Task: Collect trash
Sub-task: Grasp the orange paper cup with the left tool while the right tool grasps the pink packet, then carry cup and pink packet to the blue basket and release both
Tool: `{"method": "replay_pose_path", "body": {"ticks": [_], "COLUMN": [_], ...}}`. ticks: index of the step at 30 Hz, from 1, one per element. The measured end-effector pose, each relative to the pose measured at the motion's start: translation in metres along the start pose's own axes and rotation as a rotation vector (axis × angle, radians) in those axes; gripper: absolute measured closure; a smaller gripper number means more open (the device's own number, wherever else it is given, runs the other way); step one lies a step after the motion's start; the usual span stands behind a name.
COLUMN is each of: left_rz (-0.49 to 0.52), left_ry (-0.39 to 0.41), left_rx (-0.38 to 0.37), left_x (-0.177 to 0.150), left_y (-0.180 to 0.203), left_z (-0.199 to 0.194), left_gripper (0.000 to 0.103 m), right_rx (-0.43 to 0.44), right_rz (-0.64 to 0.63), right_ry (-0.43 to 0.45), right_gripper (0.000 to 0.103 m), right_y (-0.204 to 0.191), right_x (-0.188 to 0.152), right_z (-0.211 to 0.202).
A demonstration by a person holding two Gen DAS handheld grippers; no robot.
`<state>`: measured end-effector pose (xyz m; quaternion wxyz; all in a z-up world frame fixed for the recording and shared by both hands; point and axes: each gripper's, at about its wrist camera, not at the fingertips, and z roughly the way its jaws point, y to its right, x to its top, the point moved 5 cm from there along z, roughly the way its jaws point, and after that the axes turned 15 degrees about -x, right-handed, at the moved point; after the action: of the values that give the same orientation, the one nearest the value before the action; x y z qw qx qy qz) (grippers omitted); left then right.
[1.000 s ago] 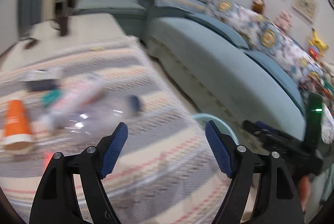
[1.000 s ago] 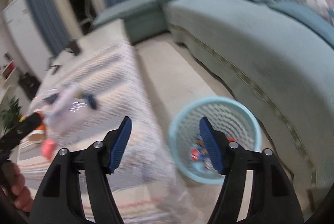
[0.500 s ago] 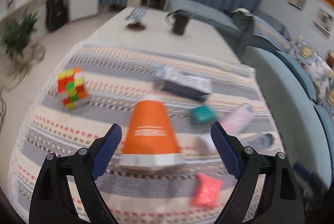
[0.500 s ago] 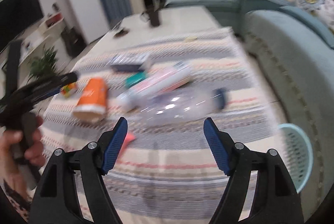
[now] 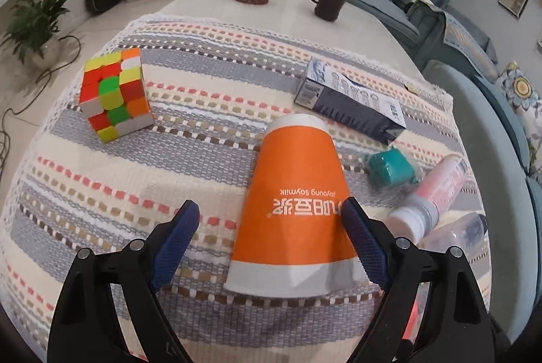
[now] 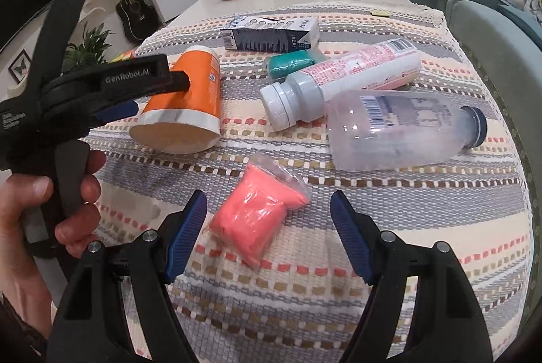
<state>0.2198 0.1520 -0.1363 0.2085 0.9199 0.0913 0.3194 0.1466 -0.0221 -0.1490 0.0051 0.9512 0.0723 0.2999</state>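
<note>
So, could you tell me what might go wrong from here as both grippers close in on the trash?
1. The orange paper cup lies on its side between the open fingers of the left gripper; a hard squeeze could crush it, or it could roll away.
2. The right gripper is open over the pink plastic pouch, which looks soft and slick and may slip out.
3. The clear bottle lies on its side close by; a nudge could roll it.
</note>
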Motion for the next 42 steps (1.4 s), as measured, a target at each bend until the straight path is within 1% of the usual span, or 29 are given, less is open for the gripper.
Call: {"method": "replay_pose_path", "body": {"ticks": [3,7,10,11,12,13,14,15,19,21,23,26,30,31,34,38,42], "left_rz": [0.014,0.035,0.051,0.051,0.054,0.058,0.061,0.063,0.092,0.078,0.072,0.085,0.125,0.135,0.164,0.250,0.303], "left_ry": [0.000,-0.016,-0.034,-0.038,-0.043,-0.046,-0.048,-0.053,-0.042,-0.028,-0.012,0.036,0.085,0.113,0.172,0.233,0.271], "left_rx": [-0.006,-0.009,-0.016,-0.020,-0.032,-0.045,-0.060,-0.077,-0.071,-0.100,-0.123,-0.150,-0.176,-0.192,-0.238,-0.244,-0.275], "left_x": [-0.002,-0.005,-0.008,-0.009,-0.010,-0.011,-0.011,-0.012,-0.012,-0.010,-0.008,-0.003,0.002,0.004,0.008,0.007,0.002], "left_y": [0.002,0.009,0.014,0.015,0.017,0.019,0.021,0.024,0.032,0.032,0.033,0.041,0.056,0.062,0.080,0.108,0.138], "left_z": [0.003,0.009,0.015,0.017,0.018,0.019,0.019,0.019,0.018,0.014,0.009,-0.001,-0.014,-0.021,-0.040,-0.060,-0.074], "left_gripper": [0.020,0.020,0.020,0.021,0.026,0.029,0.038,0.044,0.048,0.054,0.056,0.056,0.056,0.056,0.056,0.056,0.056], "right_rx": [-0.033,-0.024,-0.025,-0.026,-0.024,-0.023,-0.026,-0.031,-0.030,-0.027,-0.027,-0.024,-0.021,-0.021,-0.029,-0.080,-0.124], "right_rz": [-0.006,0.012,0.014,0.011,0.005,-0.002,-0.009,-0.015,-0.011,-0.003,0.004,0.021,0.040,0.048,0.072,0.107,0.156], "right_ry": [0.001,-0.026,-0.025,-0.024,-0.022,-0.019,-0.015,-0.013,-0.002,0.009,0.022,0.050,0.077,0.084,0.118,0.178,0.222], "right_gripper": [0.032,0.032,0.032,0.035,0.038,0.048,0.063,0.068,0.069,0.069,0.069,0.069,0.070,0.070,0.070,0.070,0.070], "right_y": [-0.003,-0.003,-0.004,-0.005,-0.007,-0.008,-0.010,-0.011,-0.008,-0.005,-0.002,0.004,0.012,0.015,0.028,0.054,0.090], "right_x": [-0.004,-0.009,-0.010,-0.010,-0.010,-0.011,-0.011,-0.011,-0.013,-0.014,-0.013,-0.009,-0.005,-0.004,0.002,0.012,0.021], "right_z": [0.006,0.019,0.021,0.021,0.020,0.019,0.018,0.017,0.014,0.011,0.007,-0.001,-0.011,-0.014,-0.028,-0.052,-0.074]}}
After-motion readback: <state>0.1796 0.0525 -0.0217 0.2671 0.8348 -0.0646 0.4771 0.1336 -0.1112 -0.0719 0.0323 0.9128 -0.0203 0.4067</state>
